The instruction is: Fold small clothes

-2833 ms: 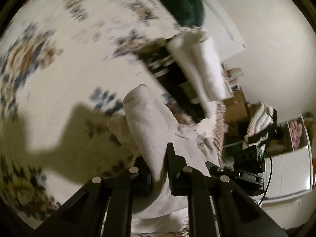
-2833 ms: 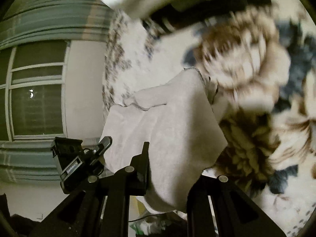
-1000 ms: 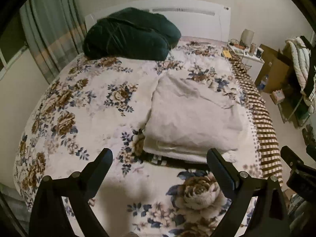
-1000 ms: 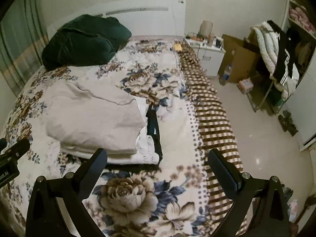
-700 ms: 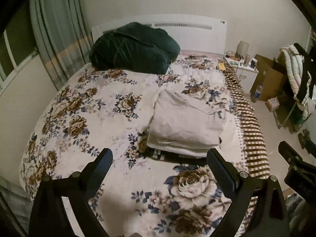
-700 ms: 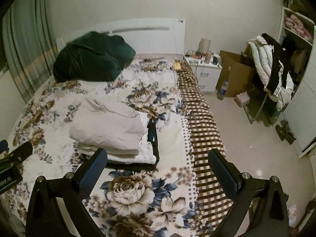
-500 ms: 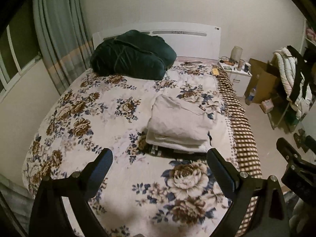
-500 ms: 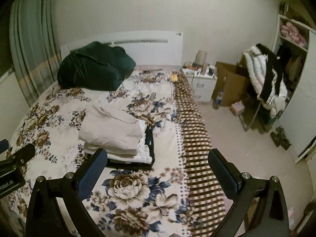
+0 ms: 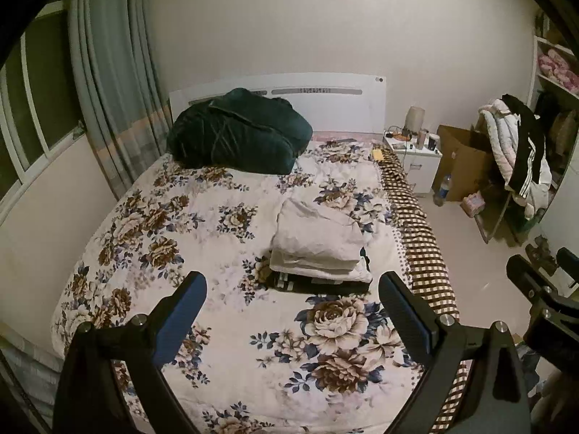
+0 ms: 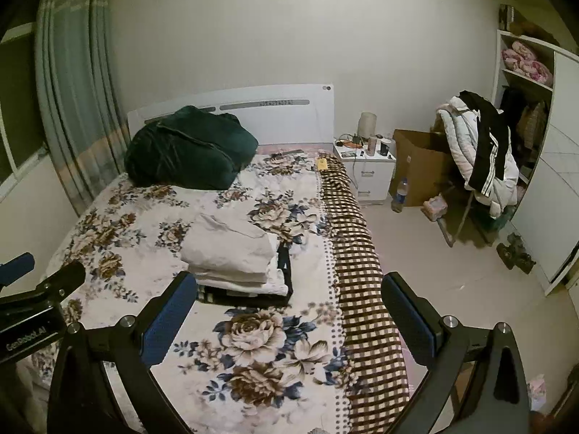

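Folded clothes (image 9: pixel 318 249) lie stacked on the bed (image 9: pixel 144 224); left gripper (image 9: pixel 289 300) and right gripper (image 10: pixel 287 298) fingers spread wide, empty.

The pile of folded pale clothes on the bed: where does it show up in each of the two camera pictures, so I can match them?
Left wrist view: the folded pile lies right of centre, between and above the open fingers.
Right wrist view: the folded pile lies left of centre, above the left finger.
Shared landmark: the dark green bundle by the headboard.
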`<action>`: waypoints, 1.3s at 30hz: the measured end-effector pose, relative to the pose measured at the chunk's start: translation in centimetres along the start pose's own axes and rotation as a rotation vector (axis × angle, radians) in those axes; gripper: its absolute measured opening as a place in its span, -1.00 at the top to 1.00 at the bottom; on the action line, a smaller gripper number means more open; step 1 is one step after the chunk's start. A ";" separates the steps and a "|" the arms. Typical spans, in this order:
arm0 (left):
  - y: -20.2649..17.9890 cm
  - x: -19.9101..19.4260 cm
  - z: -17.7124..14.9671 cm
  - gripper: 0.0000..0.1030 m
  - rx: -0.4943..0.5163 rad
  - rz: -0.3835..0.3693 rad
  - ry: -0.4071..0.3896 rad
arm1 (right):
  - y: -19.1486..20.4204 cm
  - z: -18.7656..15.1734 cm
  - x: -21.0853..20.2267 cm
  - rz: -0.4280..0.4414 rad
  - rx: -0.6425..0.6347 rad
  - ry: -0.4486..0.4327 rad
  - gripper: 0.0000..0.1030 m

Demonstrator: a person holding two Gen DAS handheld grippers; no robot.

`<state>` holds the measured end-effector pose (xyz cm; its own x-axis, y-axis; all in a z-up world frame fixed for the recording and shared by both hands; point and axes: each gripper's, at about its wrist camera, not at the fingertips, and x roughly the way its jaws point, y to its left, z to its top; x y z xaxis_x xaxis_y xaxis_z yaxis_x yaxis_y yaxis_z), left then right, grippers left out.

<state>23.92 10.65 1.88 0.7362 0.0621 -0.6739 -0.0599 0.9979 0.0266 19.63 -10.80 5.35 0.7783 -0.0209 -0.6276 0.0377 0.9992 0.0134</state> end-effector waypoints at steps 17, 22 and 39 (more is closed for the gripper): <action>1.0 -2.8 -1.7 -1.00 -0.007 0.002 -0.017 | 1.6 -0.2 -3.1 0.031 -0.021 -0.002 -1.00; 1.2 -2.7 -1.7 -1.00 -0.013 0.003 -0.021 | 1.7 -0.3 -3.2 0.031 -0.021 -0.001 -1.00; 1.6 -3.1 -1.7 -1.00 -0.019 0.010 -0.012 | 2.7 -0.1 -2.7 0.053 -0.032 0.021 -1.00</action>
<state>20.39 12.04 2.74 0.7438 0.0724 -0.6645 -0.0797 0.9966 0.0193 17.59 -8.07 7.01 0.7654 0.0321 -0.6427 -0.0234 0.9995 0.0221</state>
